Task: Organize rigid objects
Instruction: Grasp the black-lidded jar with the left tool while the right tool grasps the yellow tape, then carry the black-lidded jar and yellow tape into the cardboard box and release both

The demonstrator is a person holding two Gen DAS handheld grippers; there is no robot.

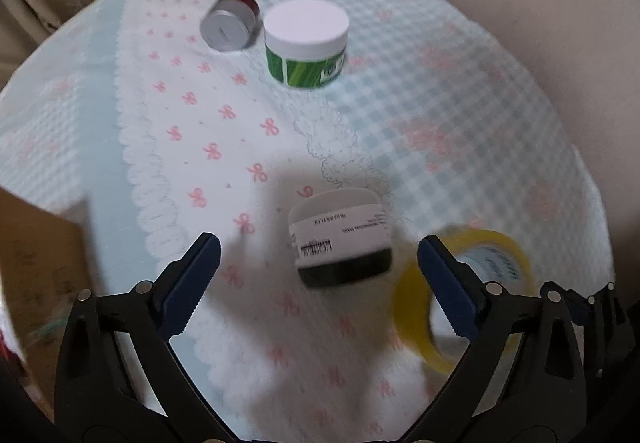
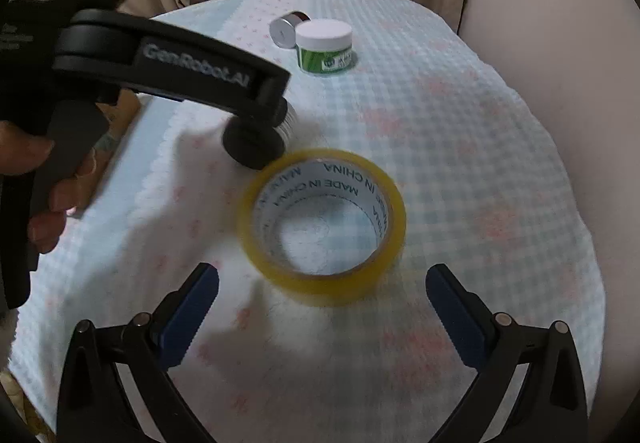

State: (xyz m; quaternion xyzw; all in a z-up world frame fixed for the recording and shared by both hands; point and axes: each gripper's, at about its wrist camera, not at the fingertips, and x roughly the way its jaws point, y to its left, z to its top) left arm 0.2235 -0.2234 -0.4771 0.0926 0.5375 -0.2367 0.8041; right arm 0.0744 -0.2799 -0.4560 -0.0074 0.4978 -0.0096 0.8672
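A small white jar with a black cap [image 1: 340, 239] lies on its side on the cloth. It shows in the gap of my left gripper [image 1: 318, 245], whose blue-padded jaws stand wide apart, clear of it. A yellow tape roll [image 1: 412, 307] lies flat just to the right, partly behind the right finger. In the right wrist view the same tape roll [image 2: 320, 289] lies just ahead of my right gripper [image 2: 322, 271], which is open and holds nothing. At the far side a green jar with a white lid [image 1: 306, 43] stands upright, and a silver tin [image 1: 228, 27] lies tipped beside it.
A blue-checked cloth with pink bows [image 1: 440, 103] covers the round table. A cardboard box [image 1: 40, 263] stands at the left edge. A hand [image 2: 44, 195] grips the black housing of the left tool [image 2: 180, 67]. A beige curtain hangs behind, and a pale surface stands on the right.
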